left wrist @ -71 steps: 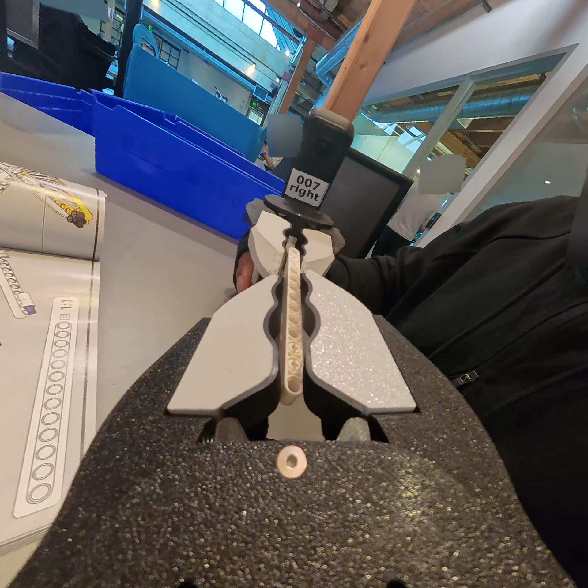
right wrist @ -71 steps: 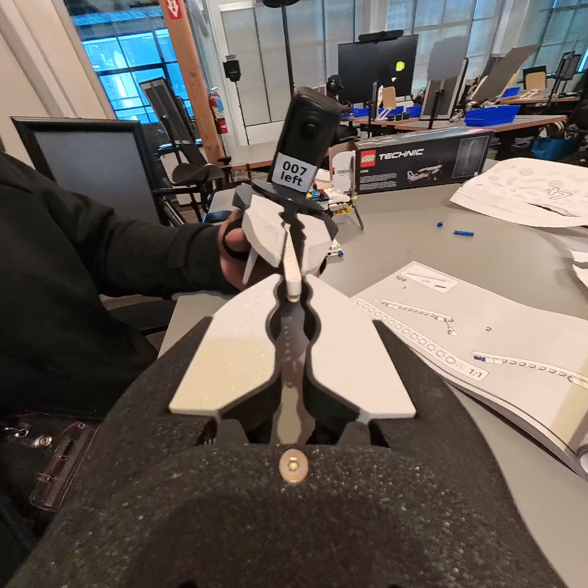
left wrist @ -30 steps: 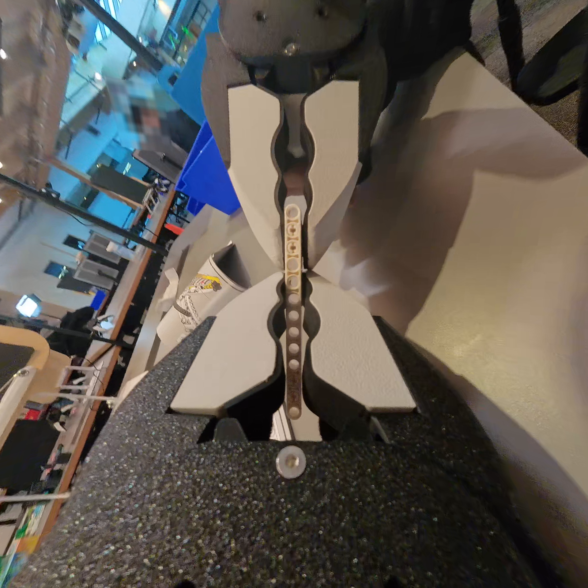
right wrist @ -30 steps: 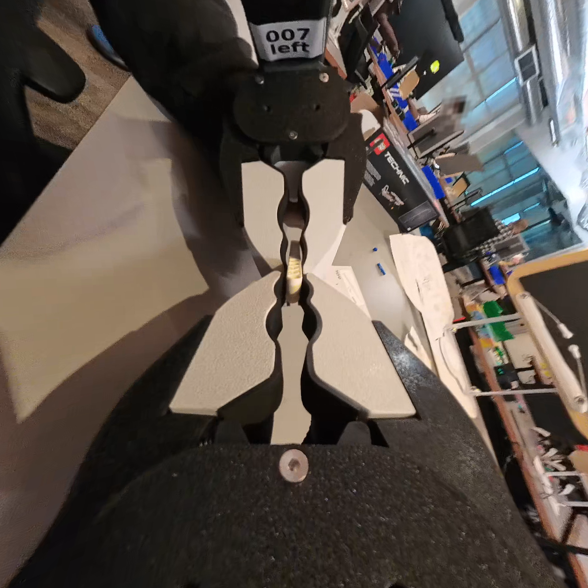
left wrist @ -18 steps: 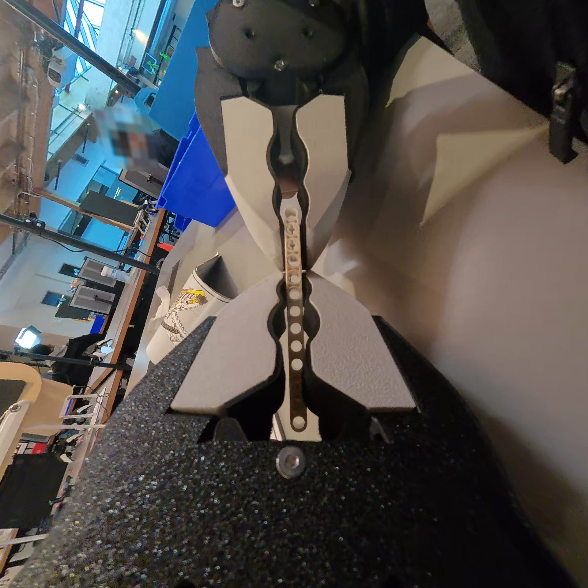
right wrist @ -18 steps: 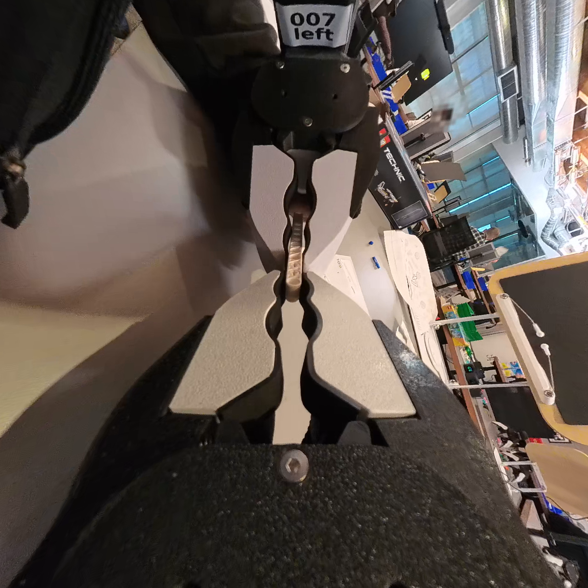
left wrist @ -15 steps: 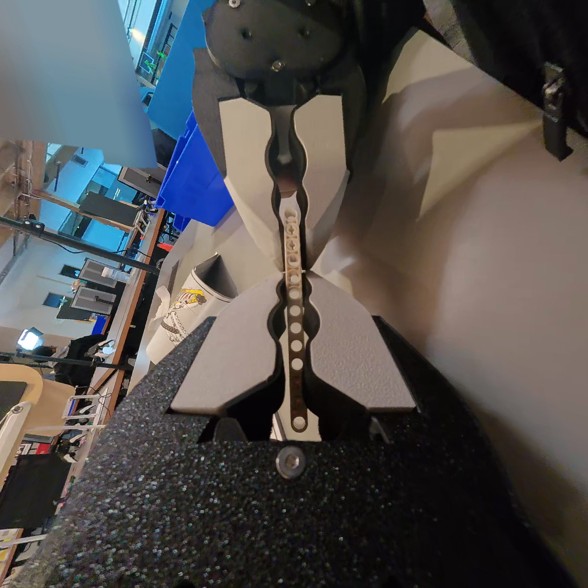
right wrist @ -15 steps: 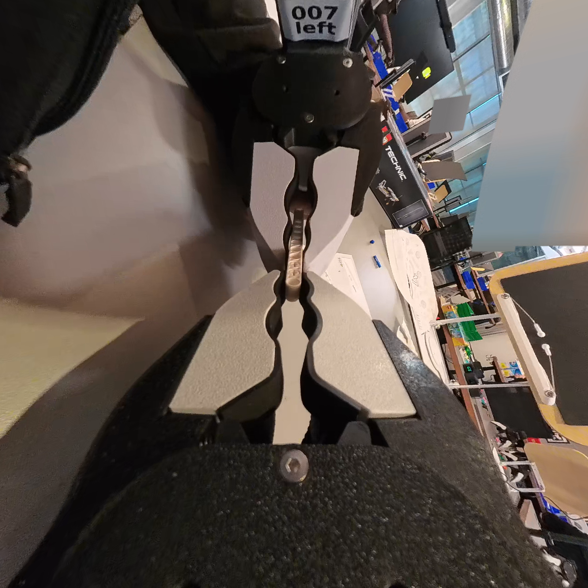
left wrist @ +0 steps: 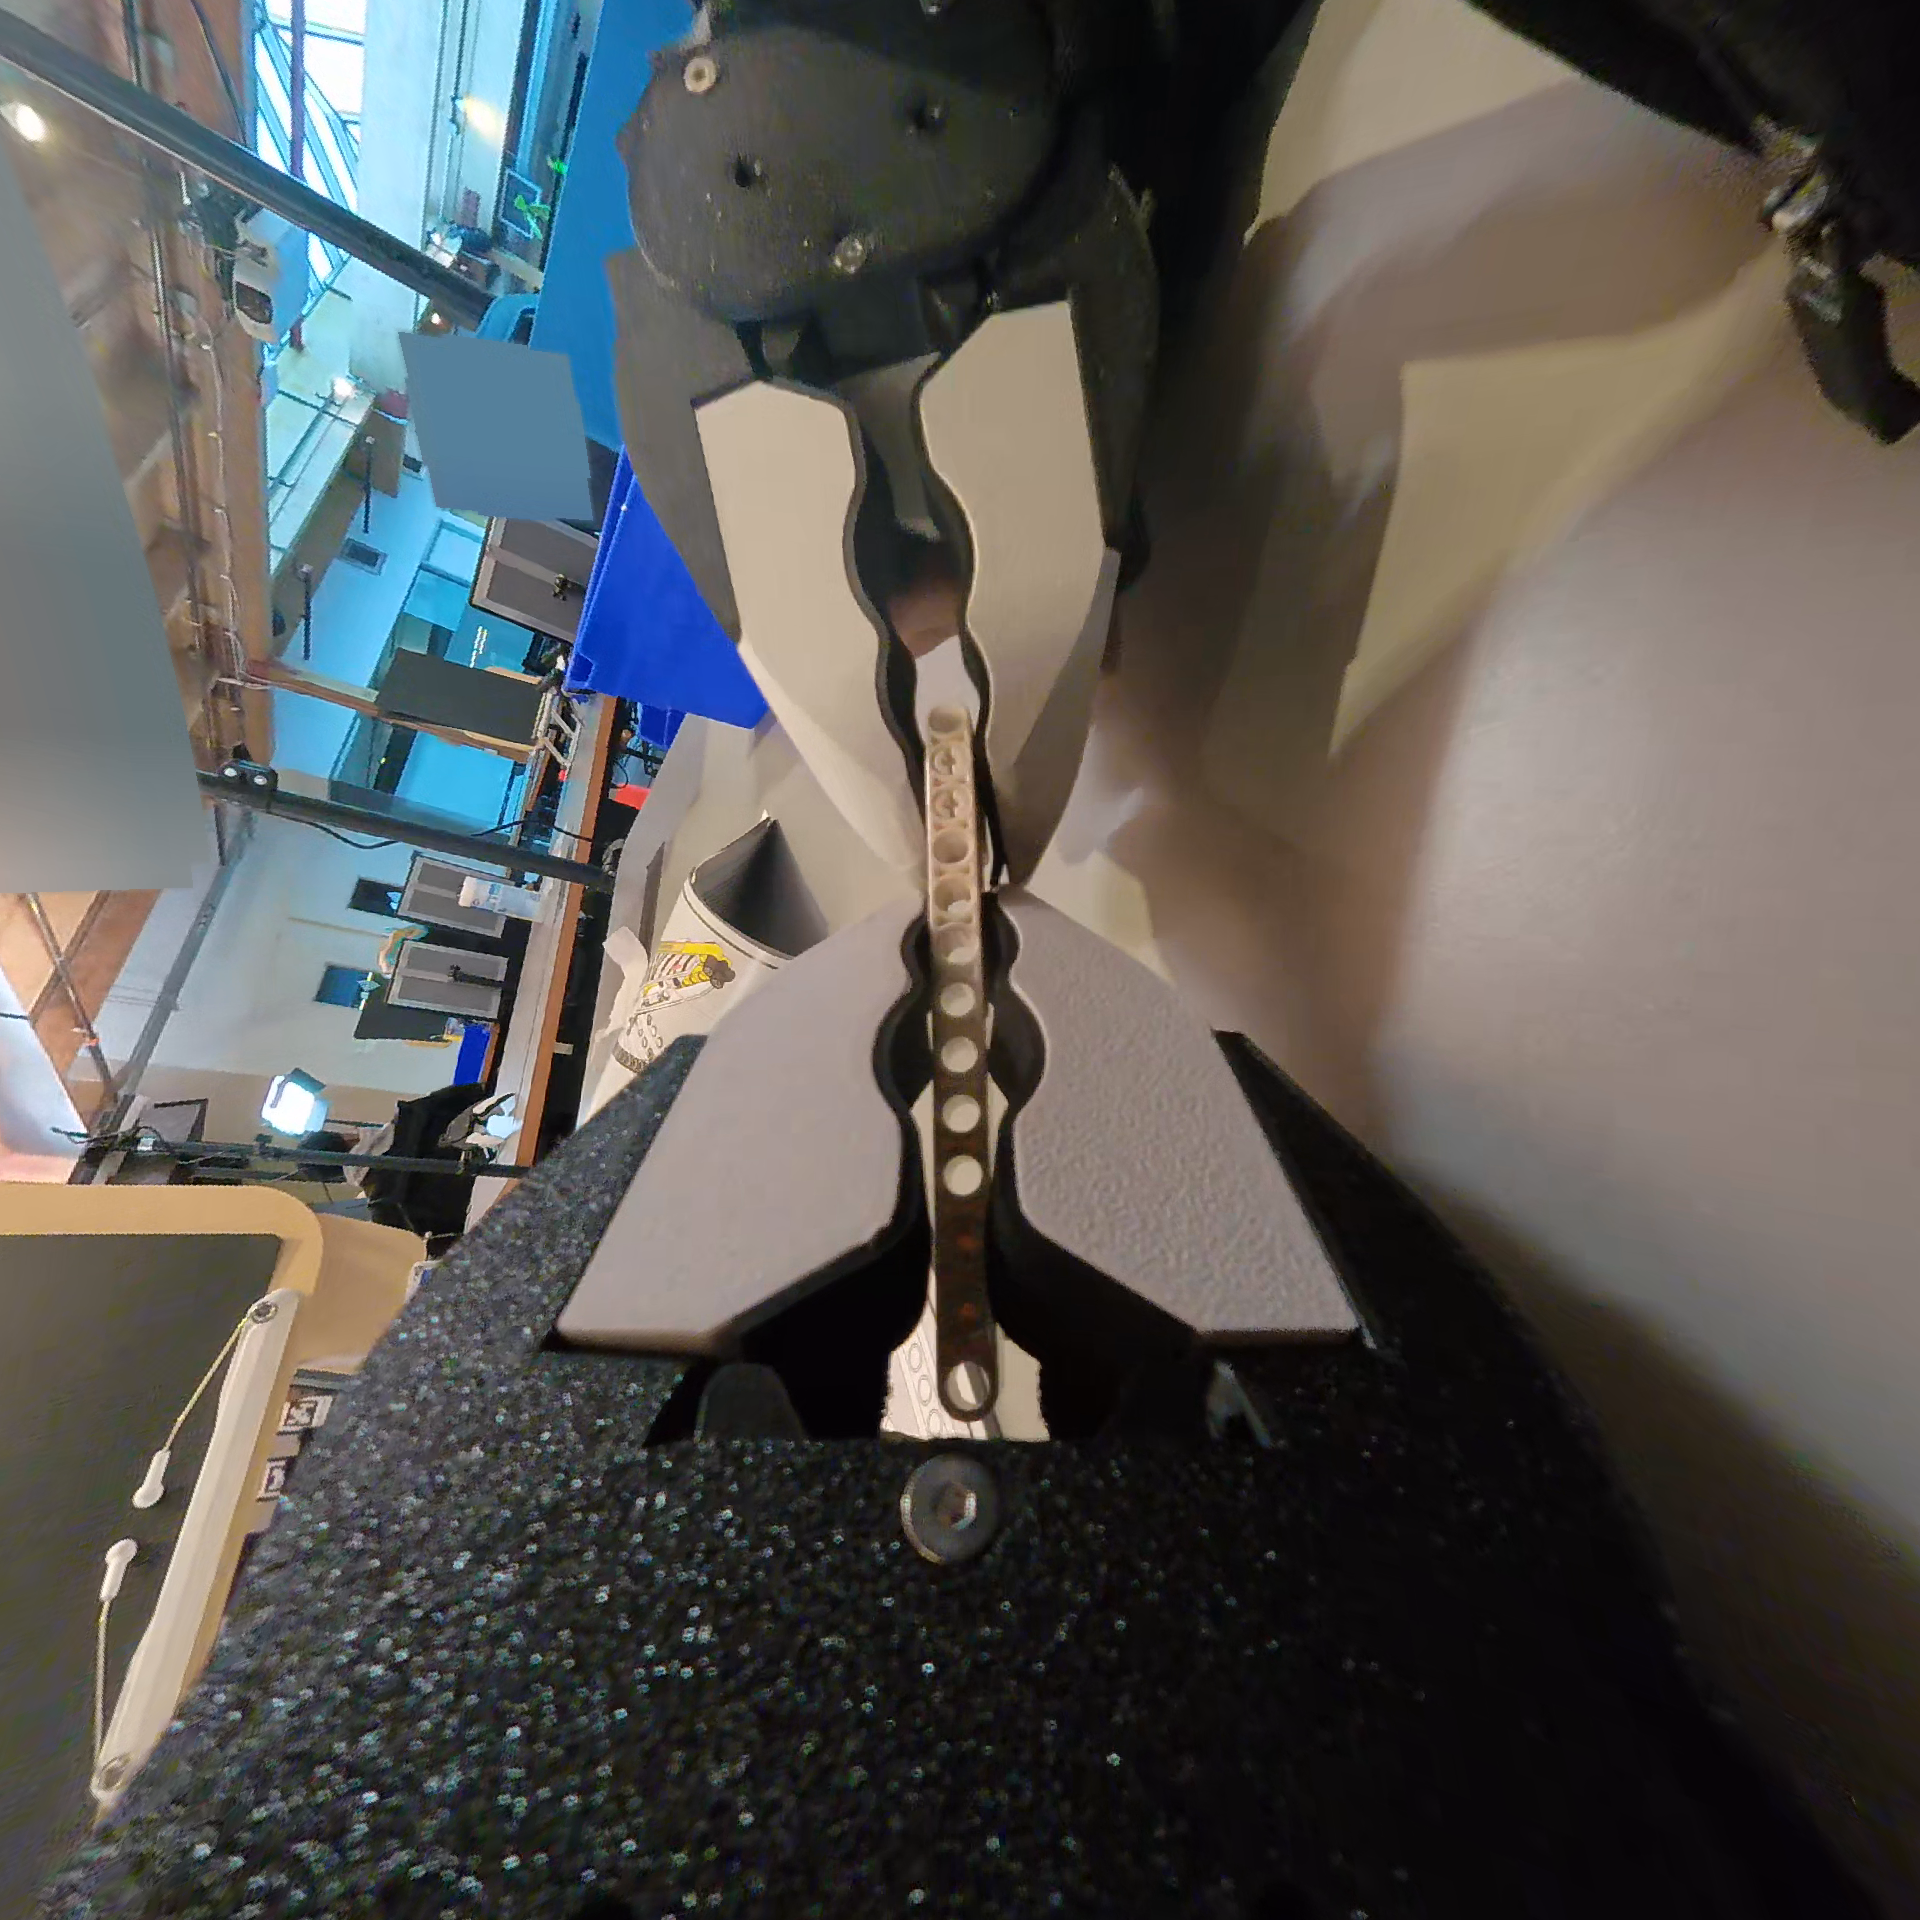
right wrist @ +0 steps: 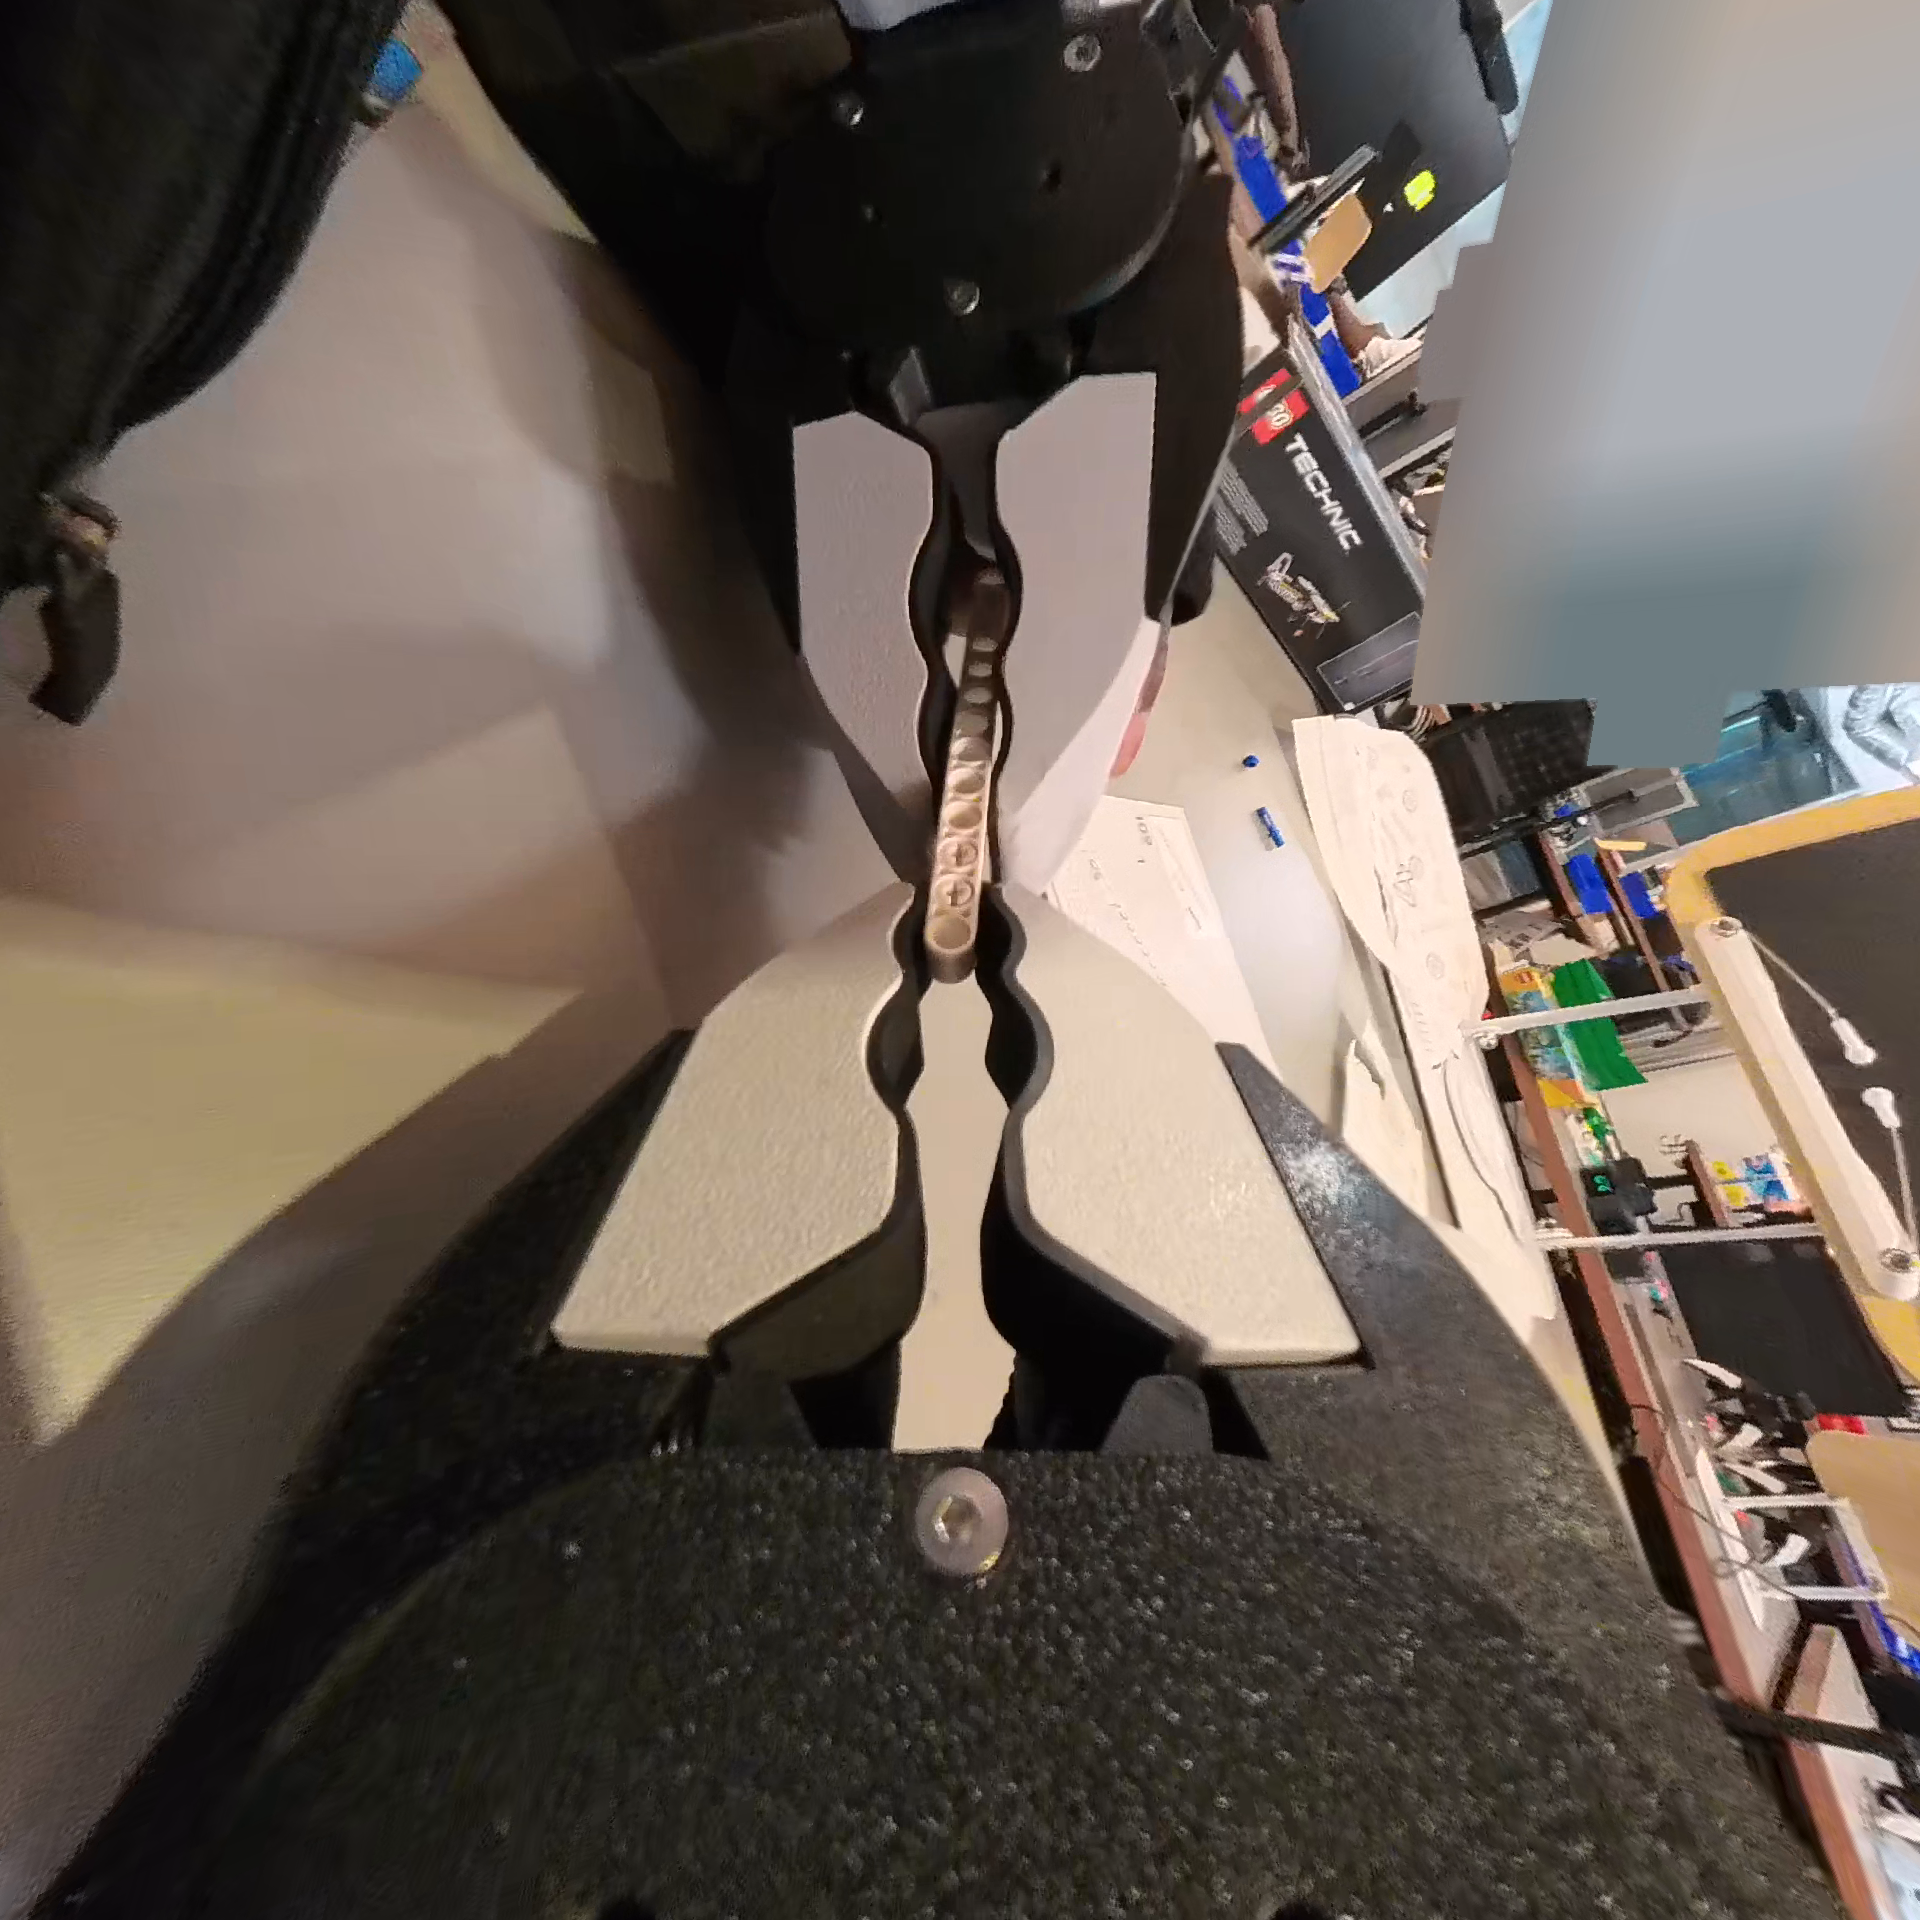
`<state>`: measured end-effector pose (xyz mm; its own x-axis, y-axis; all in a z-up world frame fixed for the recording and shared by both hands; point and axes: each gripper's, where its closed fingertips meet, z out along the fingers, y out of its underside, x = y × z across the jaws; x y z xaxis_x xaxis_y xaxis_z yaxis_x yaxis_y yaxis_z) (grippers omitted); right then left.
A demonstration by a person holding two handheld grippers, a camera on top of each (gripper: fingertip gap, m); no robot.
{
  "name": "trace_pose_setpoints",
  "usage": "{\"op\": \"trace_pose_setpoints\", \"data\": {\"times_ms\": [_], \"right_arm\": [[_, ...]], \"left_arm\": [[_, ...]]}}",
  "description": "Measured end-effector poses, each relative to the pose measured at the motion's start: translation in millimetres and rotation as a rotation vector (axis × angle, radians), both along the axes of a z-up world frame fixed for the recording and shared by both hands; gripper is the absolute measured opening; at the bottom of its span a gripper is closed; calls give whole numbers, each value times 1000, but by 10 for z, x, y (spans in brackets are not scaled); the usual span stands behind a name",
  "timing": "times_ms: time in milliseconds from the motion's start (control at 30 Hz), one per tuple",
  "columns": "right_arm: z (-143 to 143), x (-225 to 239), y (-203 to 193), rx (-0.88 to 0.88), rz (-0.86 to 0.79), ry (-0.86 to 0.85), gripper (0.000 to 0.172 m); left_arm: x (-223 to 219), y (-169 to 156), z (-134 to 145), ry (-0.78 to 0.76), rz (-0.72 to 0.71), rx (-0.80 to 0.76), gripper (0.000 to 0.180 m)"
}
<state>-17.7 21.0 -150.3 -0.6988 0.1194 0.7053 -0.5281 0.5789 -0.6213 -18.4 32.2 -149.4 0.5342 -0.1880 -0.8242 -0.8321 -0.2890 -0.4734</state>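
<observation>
A long pale beam with a row of round holes [left wrist: 956,1049] runs straight between my two grippers, which face each other tip to tip above the grey table [left wrist: 1662,935]. My left gripper [left wrist: 961,914] is shut on the beam, and most of its length lies back between the fingers. The right gripper's fingers [left wrist: 790,582] close over the far end. In the right wrist view my right gripper [right wrist: 956,914] pinches the beam's end [right wrist: 966,790] just behind its tips. The left gripper's fingers [right wrist: 1070,582] hold the rest. Both views are rolled onto their side.
A person's dark sleeve and jacket [right wrist: 156,208] fill the near side. A curled instruction booklet [left wrist: 707,966] and blue bins [left wrist: 644,582] lie beyond. In the right wrist view there are a black box [right wrist: 1309,540], an open booklet page [right wrist: 1132,894], a small blue piece [right wrist: 1270,828] and a large printed sheet [right wrist: 1392,894]. Less than 4 cm separates the two grippers' tips.
Both grippers have rolled over and tipped down towards the table, keeping the beam between them. In the last half second the beam turned in the right view, from edge-on to showing its holes.
</observation>
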Motion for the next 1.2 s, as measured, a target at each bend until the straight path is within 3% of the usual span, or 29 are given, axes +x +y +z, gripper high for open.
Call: {"op": "trace_pose_setpoints", "data": {"times_ms": [233, 367, 533, 633, 700, 833, 1000, 1100, 1200], "right_arm": [[-68, -17, 20, 9, -7, -61, 9], [-31, -55, 43, -67, 3, -179, 8], [77, -256, 164, -178, -90, -321, 8], [118, -399, 208, -241, -164, -415, 16], [153, -504, 238, -280, -225, -412, 20], [194, -683, 322, -221, -341, -148, 22], [474, -691, 354, -105, -357, 402, 26], [553, -621, 296, -28, -314, 671, 28], [556, -673, 261, 39, -357, 780, 34]], "left_arm": [[-14, 12, -54, -5, -1, -18, 7], [-64, 40, -61, -151, 19, -6, 8], [-285, 14, 52, -459, 95, 57, 8], [-456, 19, 147, -743, 170, 106, 8], [-536, 33, 274, -1014, 206, 179, 8], [-587, 32, 468, -1524, 164, 279, 8], [-596, -4, 559, -2128, 8, 317, 8], [-567, -9, 445, -2276, 8, 277, 8], [-495, 17, 436, -2301, 8, 240, 8]]}}
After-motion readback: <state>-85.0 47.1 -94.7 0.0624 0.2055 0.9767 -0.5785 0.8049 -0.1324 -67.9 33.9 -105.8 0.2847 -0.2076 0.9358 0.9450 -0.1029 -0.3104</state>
